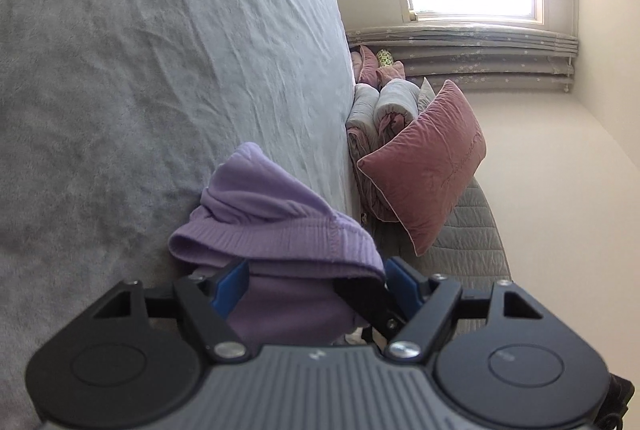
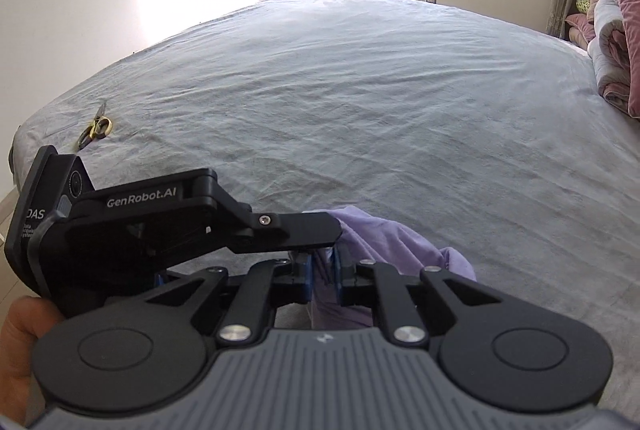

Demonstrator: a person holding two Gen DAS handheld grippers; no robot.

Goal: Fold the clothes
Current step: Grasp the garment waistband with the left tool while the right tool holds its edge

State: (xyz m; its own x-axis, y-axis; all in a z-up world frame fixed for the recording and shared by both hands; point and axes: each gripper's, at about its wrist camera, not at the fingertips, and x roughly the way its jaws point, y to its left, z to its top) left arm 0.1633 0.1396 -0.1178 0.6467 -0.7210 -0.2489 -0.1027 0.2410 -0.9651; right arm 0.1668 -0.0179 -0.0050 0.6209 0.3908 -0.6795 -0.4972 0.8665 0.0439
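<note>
From the left wrist, the left claw (image 1: 316,282) stood wide apart, purple cloth (image 1: 272,226) bunched between its fingers, over the grey bed (image 1: 160,50). From the right wrist, the right claw (image 2: 322,270) was clamped on the cloth (image 2: 400,238), beside the left claw (image 2: 280,226).

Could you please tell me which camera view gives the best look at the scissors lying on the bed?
The right wrist view: the scissors lie in plain sight near the bed's left edge, yellow handles visible. The left wrist view shows none of them, only the sheet, purple garment and pillows.
</note>
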